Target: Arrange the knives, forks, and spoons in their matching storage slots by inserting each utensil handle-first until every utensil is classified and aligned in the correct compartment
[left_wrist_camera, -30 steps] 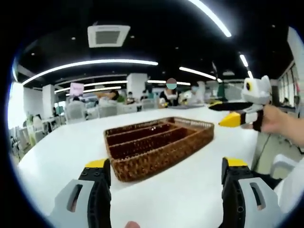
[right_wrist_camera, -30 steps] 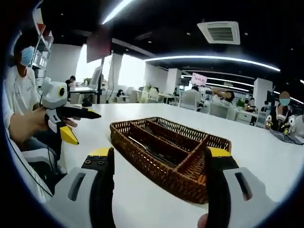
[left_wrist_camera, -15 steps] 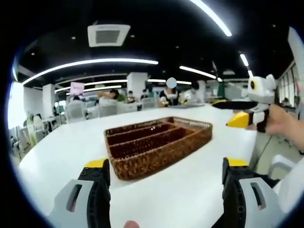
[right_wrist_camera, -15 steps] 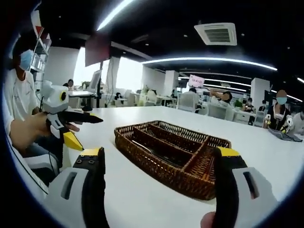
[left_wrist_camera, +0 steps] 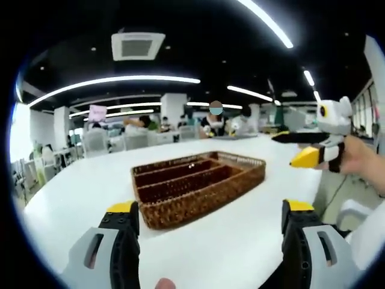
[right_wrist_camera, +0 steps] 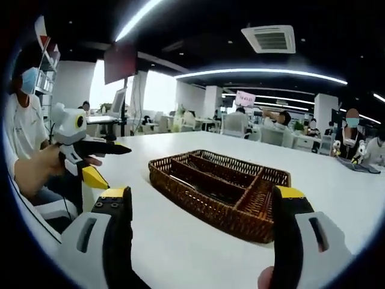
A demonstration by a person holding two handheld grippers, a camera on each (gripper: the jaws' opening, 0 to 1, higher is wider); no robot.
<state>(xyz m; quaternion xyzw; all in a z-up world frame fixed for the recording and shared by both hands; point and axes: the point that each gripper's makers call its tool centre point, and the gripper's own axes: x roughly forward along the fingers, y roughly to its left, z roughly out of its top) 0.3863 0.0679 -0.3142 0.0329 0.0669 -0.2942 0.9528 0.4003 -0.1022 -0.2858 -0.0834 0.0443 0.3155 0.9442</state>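
A brown wicker tray [left_wrist_camera: 198, 201] with long divided slots sits on the white table, ahead of both grippers. Dark shapes lie in its slots [right_wrist_camera: 207, 188], too dim to name. My left gripper [left_wrist_camera: 210, 208] stands open just short of the tray, with nothing between its yellow-tipped jaws. My right gripper [right_wrist_camera: 201, 194] is also open and holds nothing, its jaws framing the tray [right_wrist_camera: 204, 206]. In the left gripper view the right gripper [left_wrist_camera: 284, 150] hovers in a hand at the right, apart from the tray. The left gripper [right_wrist_camera: 117, 167] shows at the left of the right gripper view.
The white table [left_wrist_camera: 78, 180] stretches wide around the tray. A person in a white shirt [right_wrist_camera: 21, 129] sits at its edge, holding the grippers. Desks, chairs and other people fill the office behind.
My right gripper's jaws have spread wider. In the left gripper view the right gripper has drifted a little to the right and up. The tray has not moved.
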